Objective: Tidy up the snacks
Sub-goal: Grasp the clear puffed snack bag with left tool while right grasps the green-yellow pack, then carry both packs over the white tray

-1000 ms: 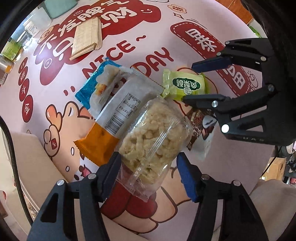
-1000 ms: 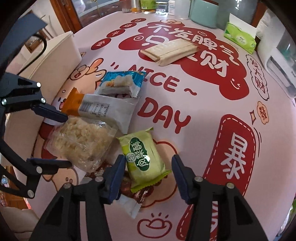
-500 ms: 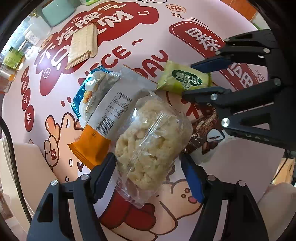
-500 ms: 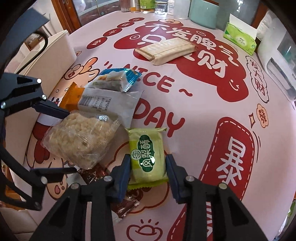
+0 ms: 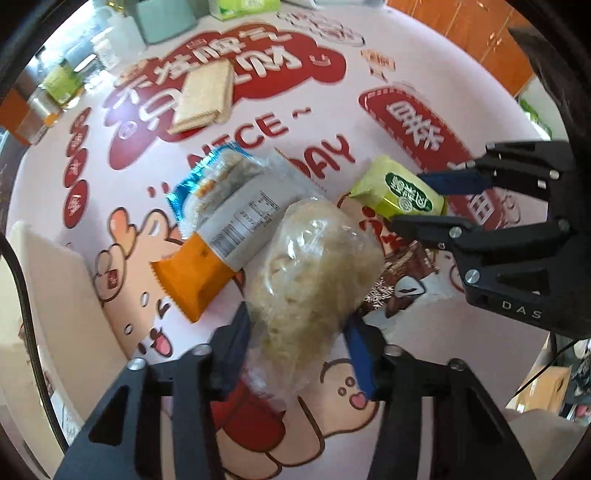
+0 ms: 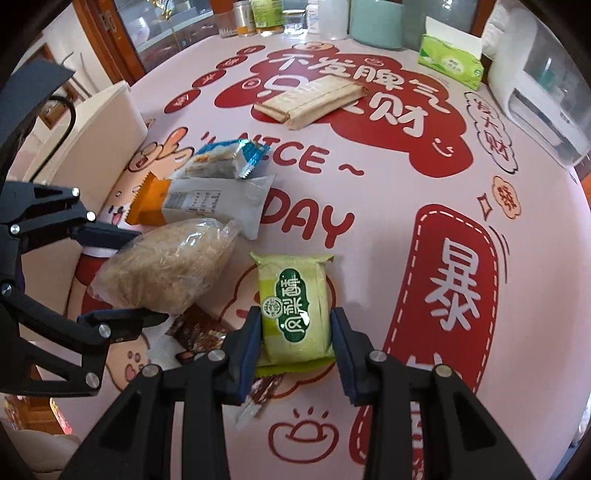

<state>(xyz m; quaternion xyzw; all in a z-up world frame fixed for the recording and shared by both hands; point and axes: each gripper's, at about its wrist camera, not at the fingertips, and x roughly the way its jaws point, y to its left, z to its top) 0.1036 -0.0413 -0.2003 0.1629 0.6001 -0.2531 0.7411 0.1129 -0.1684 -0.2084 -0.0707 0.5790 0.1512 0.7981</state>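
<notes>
A clear bag of puffed rice crisps [image 5: 314, 258] sits between the fingers of my left gripper [image 5: 297, 325]. The jaws are closing and the pads squeeze its lower end. In the right wrist view the bag [image 6: 166, 266] tilts up off the pink printed tablecloth [image 6: 388, 229], inside the left gripper [image 6: 144, 277]. My right gripper [image 6: 295, 332] is shut on a green snack packet [image 6: 295, 302], pads against both long sides. The left wrist view shows the same packet [image 5: 399, 192] in the right gripper [image 5: 421, 203]. A brown packet [image 6: 203, 332] lies under both.
A blue packet [image 6: 229, 158] and a white-and-orange packet [image 6: 207, 203] lie beside the bag. A cracker pack [image 6: 310, 99] rests farther back. A green tissue box [image 6: 450, 62], a teal container [image 6: 376, 22], bottles and a white appliance [image 6: 535, 92] line the far edge.
The left jaws widened, then narrowed onto the rice-crisp bag, which rose and tilted. The right jaws closed on the green packet and turned it straight.
</notes>
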